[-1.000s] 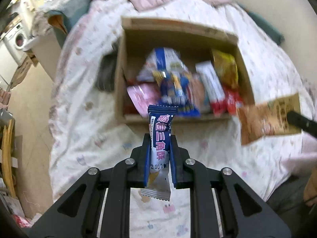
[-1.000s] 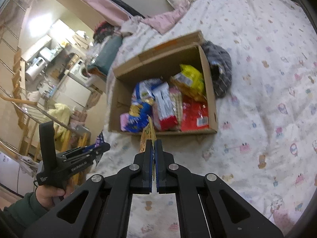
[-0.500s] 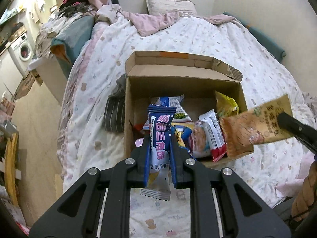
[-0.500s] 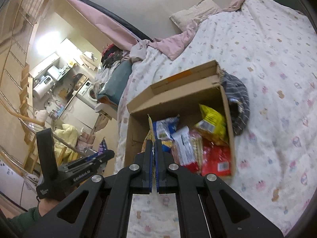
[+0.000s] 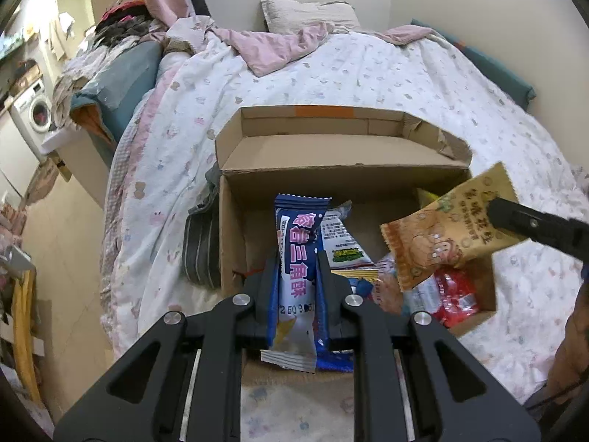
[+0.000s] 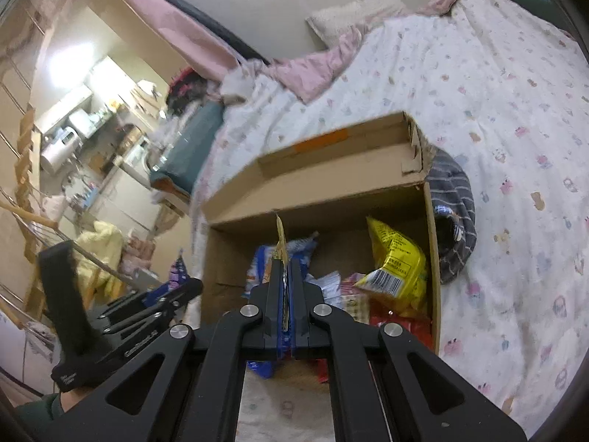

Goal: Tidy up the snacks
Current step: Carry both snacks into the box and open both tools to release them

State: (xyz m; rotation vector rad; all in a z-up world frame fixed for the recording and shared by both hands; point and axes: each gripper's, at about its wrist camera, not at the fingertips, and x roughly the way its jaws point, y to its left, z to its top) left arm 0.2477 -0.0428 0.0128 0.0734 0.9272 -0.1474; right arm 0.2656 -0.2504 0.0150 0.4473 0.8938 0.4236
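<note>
While the cardboard box rests open on the bed, the left tool is clamped upright on a blue-and-white snack packet above the box's near edge. The right tool, pressed fully together, pinches an orange-tan snack packet over the box's right side, above loose snacks.

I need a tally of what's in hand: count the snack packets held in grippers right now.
2. The blue-and-white snack bar wrapper is clamped in the left gripper; the tan-orange snack packet is pinched by the right gripper, over the cardboard box.
</note>
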